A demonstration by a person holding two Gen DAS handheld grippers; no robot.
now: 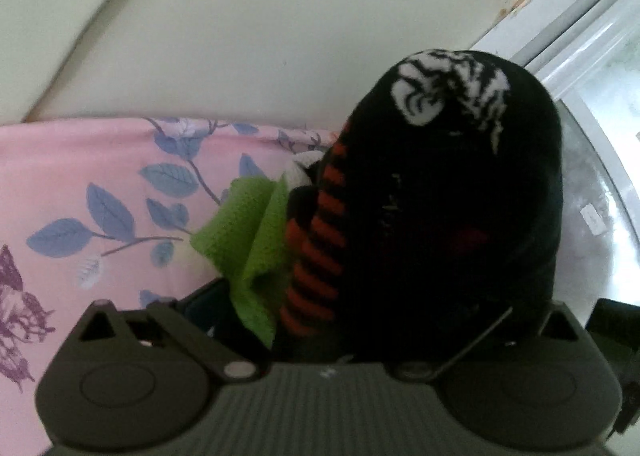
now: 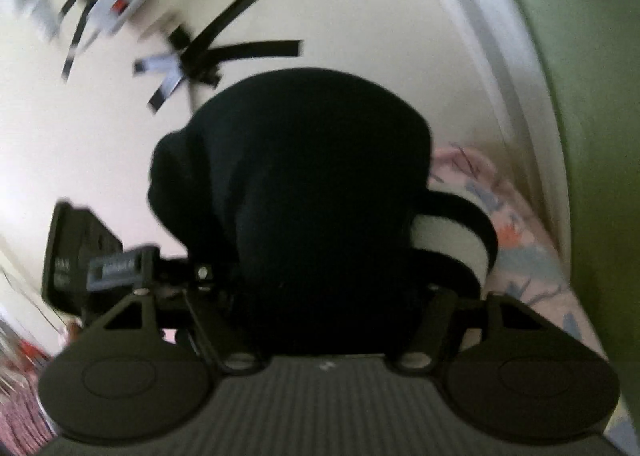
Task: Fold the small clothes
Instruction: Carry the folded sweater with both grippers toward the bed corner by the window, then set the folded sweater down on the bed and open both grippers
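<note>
A black garment (image 1: 460,196) with red stripes and a white patterned patch fills the middle of the left wrist view, bunched over my left gripper (image 1: 400,316), which is shut on it; the fingertips are hidden by the cloth. A green cloth (image 1: 248,232) lies just left of it on the pink floral sheet (image 1: 80,184). In the right wrist view the same black garment (image 2: 300,196) drapes over my right gripper (image 2: 320,304), which is shut on it, fingers hidden. The other gripper's body (image 2: 80,256) shows at the left.
A cream wall (image 1: 240,36) rises behind the bed, with black tape strips (image 2: 240,48) on it. A window frame (image 1: 592,68) stands at the right in the left wrist view. A green surface (image 2: 600,136) borders the bed (image 2: 520,256) in the right wrist view.
</note>
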